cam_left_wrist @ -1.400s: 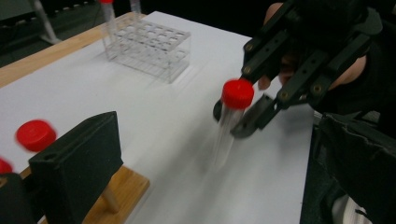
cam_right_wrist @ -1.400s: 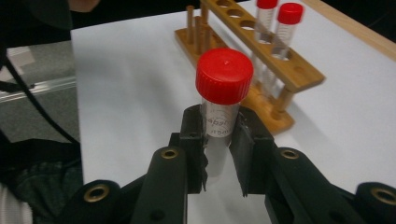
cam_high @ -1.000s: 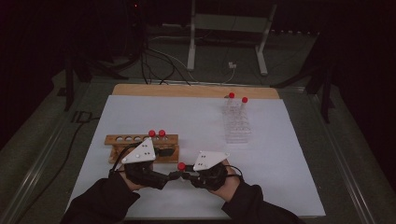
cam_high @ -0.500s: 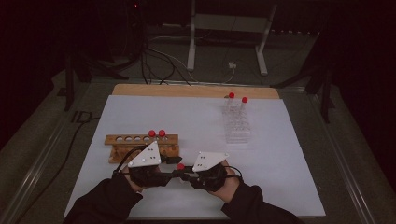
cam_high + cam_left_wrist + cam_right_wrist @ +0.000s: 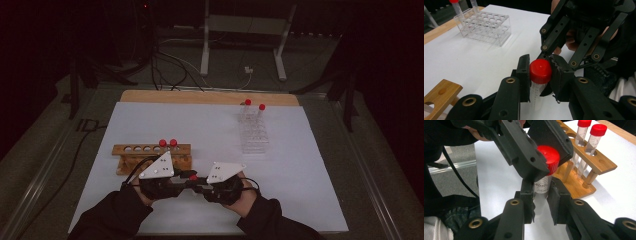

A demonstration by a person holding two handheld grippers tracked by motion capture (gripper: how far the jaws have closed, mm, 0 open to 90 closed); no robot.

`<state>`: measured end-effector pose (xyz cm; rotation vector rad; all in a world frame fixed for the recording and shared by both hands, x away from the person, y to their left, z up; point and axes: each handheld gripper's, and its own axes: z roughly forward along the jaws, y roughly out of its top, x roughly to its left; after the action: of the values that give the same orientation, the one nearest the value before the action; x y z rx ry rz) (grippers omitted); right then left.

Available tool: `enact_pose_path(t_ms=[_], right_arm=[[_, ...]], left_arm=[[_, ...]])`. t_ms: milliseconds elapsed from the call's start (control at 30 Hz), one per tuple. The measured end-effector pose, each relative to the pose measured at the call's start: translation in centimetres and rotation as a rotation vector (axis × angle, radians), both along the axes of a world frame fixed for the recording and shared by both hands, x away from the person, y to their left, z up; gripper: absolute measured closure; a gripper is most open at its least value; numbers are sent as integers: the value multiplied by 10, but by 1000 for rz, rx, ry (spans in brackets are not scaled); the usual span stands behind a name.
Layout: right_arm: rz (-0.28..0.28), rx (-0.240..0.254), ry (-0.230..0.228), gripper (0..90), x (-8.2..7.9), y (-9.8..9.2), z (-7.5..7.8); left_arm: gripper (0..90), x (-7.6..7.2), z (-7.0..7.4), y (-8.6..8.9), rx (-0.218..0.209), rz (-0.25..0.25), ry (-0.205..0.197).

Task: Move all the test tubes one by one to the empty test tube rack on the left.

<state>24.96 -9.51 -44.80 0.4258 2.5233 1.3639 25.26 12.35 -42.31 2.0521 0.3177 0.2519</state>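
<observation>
Left gripper view: the left gripper (image 5: 541,75) has its two black jaws closed on the red cap (image 5: 540,71) of a clear plastic tube (image 5: 537,96). The jaws have just been closing, and the cap now sits between the pads with both pads pressing on it. The tube body hangs below the fingers, and its printed scale is visible between the two jaws. Beyond the fingertips, the right gripper (image 5: 554,56) faces this one at close range.

In the right gripper view, the right gripper (image 5: 541,195) clamps the clear body of the same tube (image 5: 541,187) below the cap (image 5: 549,158), with both pads against the wall of the tube. The left gripper (image 5: 544,155) comes in from above the fingertips and encloses the cap. A wooden rack (image 5: 584,170) stands just beyond the fingertips to the right, with two red-capped tubes (image 5: 589,142) upright in its holes.

In the high view, both grippers (image 5: 192,180) meet tip to tip at the near edge of the white sheet (image 5: 210,130), with the cap (image 5: 193,177) between them. The wooden rack (image 5: 150,150) lies just beyond the left gripper. A clear plastic rack (image 5: 254,135) with two capped tubes stands well apart, beyond the right gripper
</observation>
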Motion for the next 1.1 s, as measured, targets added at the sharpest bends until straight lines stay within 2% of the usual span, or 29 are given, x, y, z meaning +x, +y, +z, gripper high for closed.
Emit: enact_pose_path(t_ms=[67,100,200,400,733,867,967,1100], right_arm=[[1,13,6,739,0,-1,1],[1,15,10,672,1,-1,1],[-21,41,12,571,1,-5,3],[-56,73,5,432,4,-12,9],[-110,104,17,149,7,-21,12],[-131,119,14,54,8,-24,14],[-116,127,13,13,8,-27,16],[-98,148,18,0,8,-29,17]], left_arm=[[719,0,2,1,-1,-1,-3],[719,0,3,2,-1,6,-4],[719,1,6,6,-3,16,-9],[719,1,11,18,3,52,-25],[719,3,21,45,-1,143,-55],[719,5,25,57,-7,177,-54],[719,6,27,65,-7,204,-56],[719,8,32,75,-6,243,-71]])
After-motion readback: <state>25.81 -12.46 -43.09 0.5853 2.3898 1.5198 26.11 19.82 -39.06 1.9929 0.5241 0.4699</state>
